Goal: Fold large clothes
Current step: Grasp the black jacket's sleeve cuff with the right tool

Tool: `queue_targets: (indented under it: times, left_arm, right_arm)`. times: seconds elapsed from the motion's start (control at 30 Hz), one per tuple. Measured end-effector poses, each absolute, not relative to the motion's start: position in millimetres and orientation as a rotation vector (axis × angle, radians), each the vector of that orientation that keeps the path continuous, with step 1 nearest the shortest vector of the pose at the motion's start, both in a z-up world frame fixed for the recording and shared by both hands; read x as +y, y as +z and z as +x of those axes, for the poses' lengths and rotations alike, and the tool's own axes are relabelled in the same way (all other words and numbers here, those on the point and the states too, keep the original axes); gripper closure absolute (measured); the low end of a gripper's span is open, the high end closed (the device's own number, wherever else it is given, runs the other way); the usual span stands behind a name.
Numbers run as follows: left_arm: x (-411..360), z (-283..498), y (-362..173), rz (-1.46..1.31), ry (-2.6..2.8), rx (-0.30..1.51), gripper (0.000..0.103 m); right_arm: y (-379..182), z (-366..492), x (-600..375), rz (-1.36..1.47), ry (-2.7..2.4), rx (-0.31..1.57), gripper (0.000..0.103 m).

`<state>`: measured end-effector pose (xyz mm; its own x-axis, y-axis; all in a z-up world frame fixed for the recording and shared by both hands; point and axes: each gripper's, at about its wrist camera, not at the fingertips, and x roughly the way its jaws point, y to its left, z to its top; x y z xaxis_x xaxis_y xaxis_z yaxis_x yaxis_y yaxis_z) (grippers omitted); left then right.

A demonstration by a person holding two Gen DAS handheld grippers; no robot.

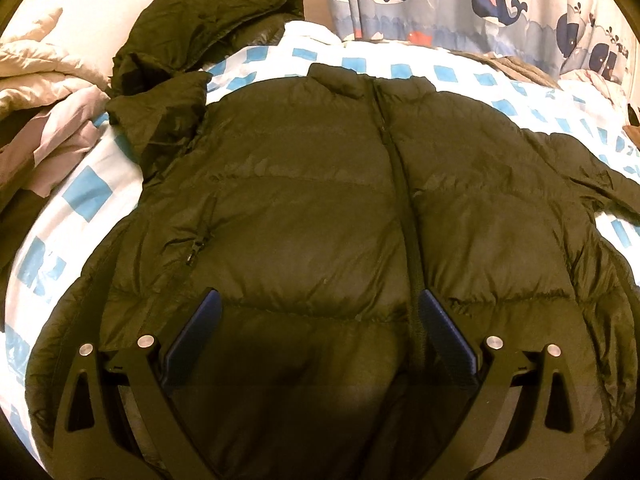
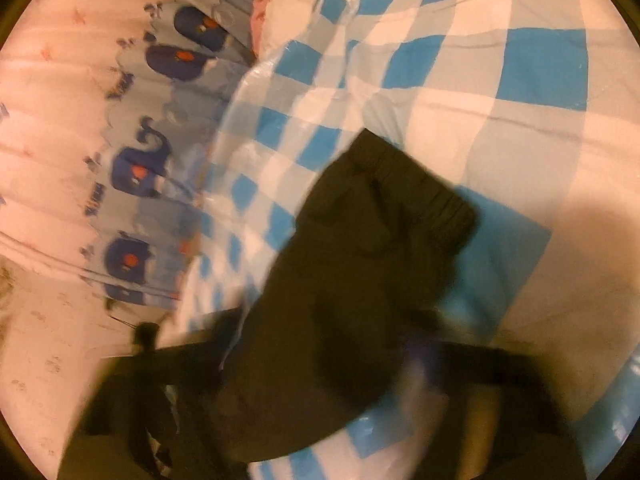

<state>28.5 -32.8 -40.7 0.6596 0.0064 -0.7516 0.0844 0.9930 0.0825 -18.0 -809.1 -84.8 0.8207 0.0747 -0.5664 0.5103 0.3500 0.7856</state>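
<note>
A dark olive puffer jacket [image 1: 320,208] lies front-up, zipped, filling the centre of the left wrist frame on a blue-checked bedsheet [image 1: 86,192]; likely light, soft, springy and slick, best pinched at hem or cuff; the left gripper [image 1: 320,312] hovers spread over its lower front; the sleeve cuff [image 2: 416,196] sits mid-frame in the blurred right wrist view, where the right gripper's state cannot be told.
</note>
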Motion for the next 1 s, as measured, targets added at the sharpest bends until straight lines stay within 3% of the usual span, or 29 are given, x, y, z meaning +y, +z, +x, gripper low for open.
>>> queue_targets:
  times: [0.13,0.4,0.57,0.67,0.73,0.8,0.97,1.0]
  left_arm:
    - [-34.2,28.3,-42.1,0.12,-0.046,0.856,0.008]
    - [-34.8,27.8,-43.6,0.114,-0.044,0.861,0.008]
    - [-34.1,28.1,-44.3,0.106,-0.046,0.863,0.008]
    - [-34.2,28.2,-45.2,0.108,-0.047,0.87,0.008]
    - [-33.6,28.7,-46.7,0.107,-0.049,0.874,0.008]
    - [-33.7,29.4,-48.1,0.106,-0.05,0.878,0.008]
    - [-36.3,29.8,-52.0,0.112,-0.051,0.885,0.008]
    - [-36.7,29.8,-52.5,0.114,-0.051,0.886,0.008]
  right_arm:
    - [-76.9,-20.4,-804.7,1.129,-0.319,0.554,0.095]
    - [5.9,-18.9,-773.5,0.921,-0.21,0.359,0.097]
    - [-37.6,-10.1,-784.8,1.095,-0.225,0.411,0.096]
    - [-69.3,-9.9,-791.3,1.175,-0.242,0.435,0.083]
    - [-81.4,-9.3,-794.7,1.202,-0.253,0.439,0.062]
    - [-91.0,-9.4,-799.3,1.241,-0.257,0.439,0.055]
    - [-93.7,-9.1,-805.6,1.243,-0.261,0.431,0.055]
    - [-93.0,-7.9,-805.5,1.221,-0.259,0.447,0.062]
